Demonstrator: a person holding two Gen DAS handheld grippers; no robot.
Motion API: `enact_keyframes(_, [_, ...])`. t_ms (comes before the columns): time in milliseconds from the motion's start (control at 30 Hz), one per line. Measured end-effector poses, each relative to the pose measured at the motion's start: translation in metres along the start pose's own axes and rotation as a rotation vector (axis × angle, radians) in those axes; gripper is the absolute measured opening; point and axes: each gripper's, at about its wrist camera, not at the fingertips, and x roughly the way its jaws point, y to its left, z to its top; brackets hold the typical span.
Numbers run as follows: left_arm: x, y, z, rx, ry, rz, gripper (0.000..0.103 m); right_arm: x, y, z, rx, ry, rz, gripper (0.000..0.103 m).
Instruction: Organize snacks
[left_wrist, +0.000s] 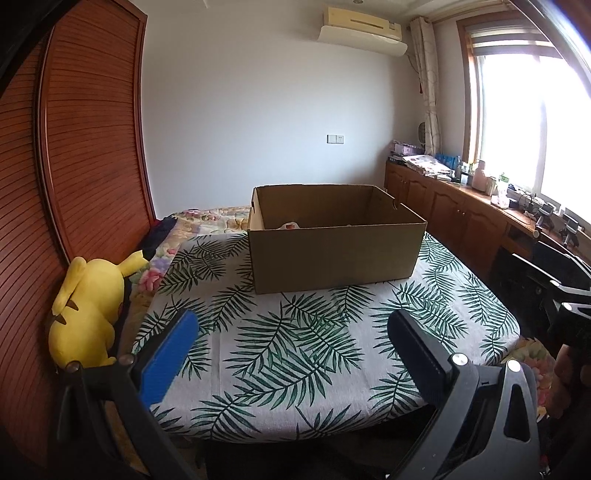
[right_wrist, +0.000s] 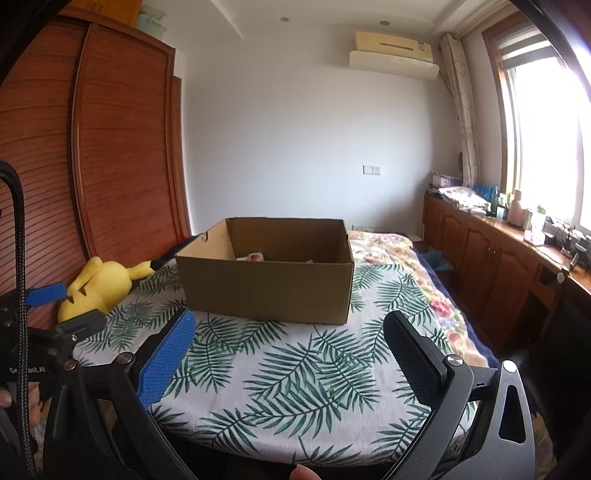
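An open brown cardboard box (left_wrist: 334, 254) (right_wrist: 267, 284) stands on a leaf-print cloth (left_wrist: 295, 350) (right_wrist: 295, 376) spread over the bed. Inside it a white snack packet with red print (left_wrist: 290, 225) (right_wrist: 253, 256) peeks over the near wall; the rest of the box's inside is hidden. My left gripper (left_wrist: 291, 328) hangs open above the cloth's near part, well short of the box, with nothing between its blue pads. My right gripper (right_wrist: 290, 330) is open too, empty, just short of the box. The left gripper's body (right_wrist: 55, 317) shows at the right wrist view's left edge.
A yellow plush toy (left_wrist: 90, 306) (right_wrist: 99, 284) lies at the bed's left edge against a slatted wooden wardrobe (left_wrist: 74, 166). Wooden cabinets (left_wrist: 461, 210) (right_wrist: 491, 251) with clutter on top run along the right under a bright window. A floral bedspread (right_wrist: 399, 254) lies behind the box.
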Motion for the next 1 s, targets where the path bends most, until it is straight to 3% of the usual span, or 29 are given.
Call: enact_keyframes(1000, [-0.007,-0.0014,0.0026,0.0,-0.015,0.003,0.103,0.0018,-0.005,-0.0018,-0.001,0.003,-0.015,0.103])
